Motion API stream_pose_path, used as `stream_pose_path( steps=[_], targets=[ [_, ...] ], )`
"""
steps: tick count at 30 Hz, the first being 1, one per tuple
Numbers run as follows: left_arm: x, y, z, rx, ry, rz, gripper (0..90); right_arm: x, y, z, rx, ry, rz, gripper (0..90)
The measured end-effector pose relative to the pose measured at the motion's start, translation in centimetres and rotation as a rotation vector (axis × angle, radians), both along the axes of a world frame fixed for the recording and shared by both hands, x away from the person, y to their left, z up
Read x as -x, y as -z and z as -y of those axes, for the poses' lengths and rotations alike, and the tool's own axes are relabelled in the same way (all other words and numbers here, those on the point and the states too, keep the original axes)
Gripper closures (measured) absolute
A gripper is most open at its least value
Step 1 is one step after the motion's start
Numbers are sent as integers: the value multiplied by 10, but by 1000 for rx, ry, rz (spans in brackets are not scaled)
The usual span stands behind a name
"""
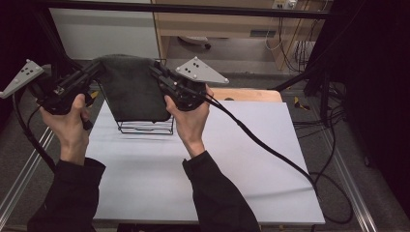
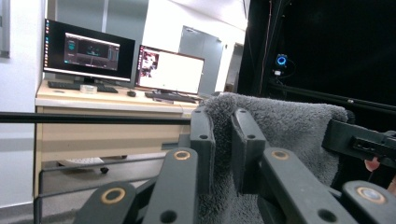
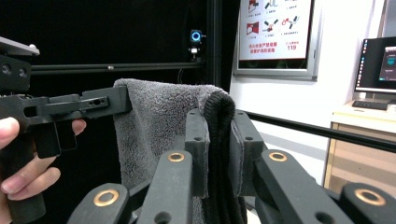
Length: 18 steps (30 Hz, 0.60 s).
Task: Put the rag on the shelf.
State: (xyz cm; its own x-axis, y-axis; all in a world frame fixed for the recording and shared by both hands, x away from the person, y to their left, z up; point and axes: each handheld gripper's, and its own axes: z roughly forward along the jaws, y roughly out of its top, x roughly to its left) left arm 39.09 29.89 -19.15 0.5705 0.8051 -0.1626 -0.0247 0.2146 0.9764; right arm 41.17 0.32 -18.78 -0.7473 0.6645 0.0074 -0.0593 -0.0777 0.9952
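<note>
1. Black-sleeved forearms reach up from the near table edge, each hand gripping a tool.
2. Left gripper and right gripper each pinch a top corner of the dark grey fluffy towel, stretched taut in the air between them.
3. It hangs above the black wire rack on the white tabletop.
4. Uneven pull could, I reckon, slip a corner free, dropping the towel askew onto the rack.

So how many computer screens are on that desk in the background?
2, side by side on the wooden desk in the left gripper view: a dark screen at left, a brighter one to its right. Others may sit out of frame.
</note>
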Motion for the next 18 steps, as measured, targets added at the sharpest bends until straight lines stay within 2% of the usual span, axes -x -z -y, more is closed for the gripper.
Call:
stream_pose_path(
  steps=[9, 18],
  targets=[
    [-5, -15, -8, 22, -22, 41, 804, -8, -21, -11, 4, 12, 35, 805],
    [-13, -34, -16, 36, -35, 59, 804, -17, -44, -23, -8, 13, 60, 805]
  ],
)
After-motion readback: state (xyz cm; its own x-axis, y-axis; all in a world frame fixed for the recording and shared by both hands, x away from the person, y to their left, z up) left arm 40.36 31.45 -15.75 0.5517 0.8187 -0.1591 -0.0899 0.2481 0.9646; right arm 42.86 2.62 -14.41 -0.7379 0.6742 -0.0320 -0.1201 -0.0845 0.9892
